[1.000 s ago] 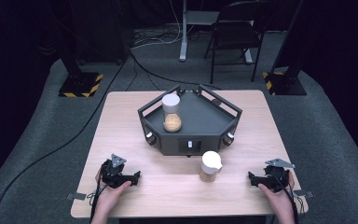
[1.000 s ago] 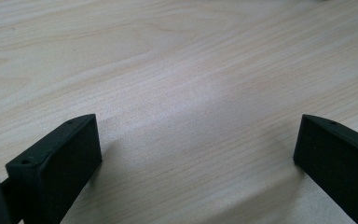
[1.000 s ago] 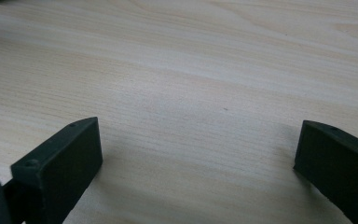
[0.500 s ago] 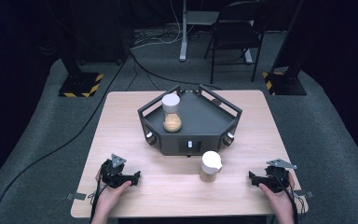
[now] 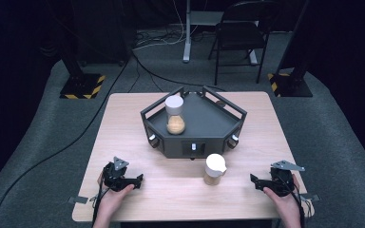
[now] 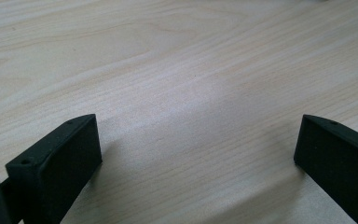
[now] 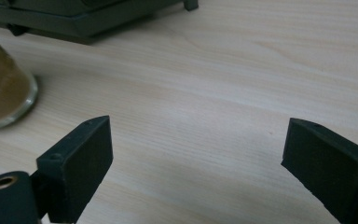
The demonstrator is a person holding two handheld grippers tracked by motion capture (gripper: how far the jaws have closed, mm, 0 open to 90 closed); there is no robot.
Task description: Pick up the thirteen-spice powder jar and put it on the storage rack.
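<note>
I am resting both grippers low on the tabletop (image 5: 123,123), fingers released and holding nothing

My right gripper (image 7: 196,168) is showing its fingers (image 7: 77,168) parted over bare wood, and they have just been closing a little with nothing between them; my left gripper (image 6: 198,163) is keeping its fingers (image 6: 56,170) wide apart over bare wood too. The white-lidded jar (image 5: 215,169) of brown powder is standing upright on the tabletop between the two grippers, nearer the right one and just in front of the black tray (image 5: 204,123). A second white-lidded jar (image 5: 175,114) is standing inside that tray, toward its left side
</note>
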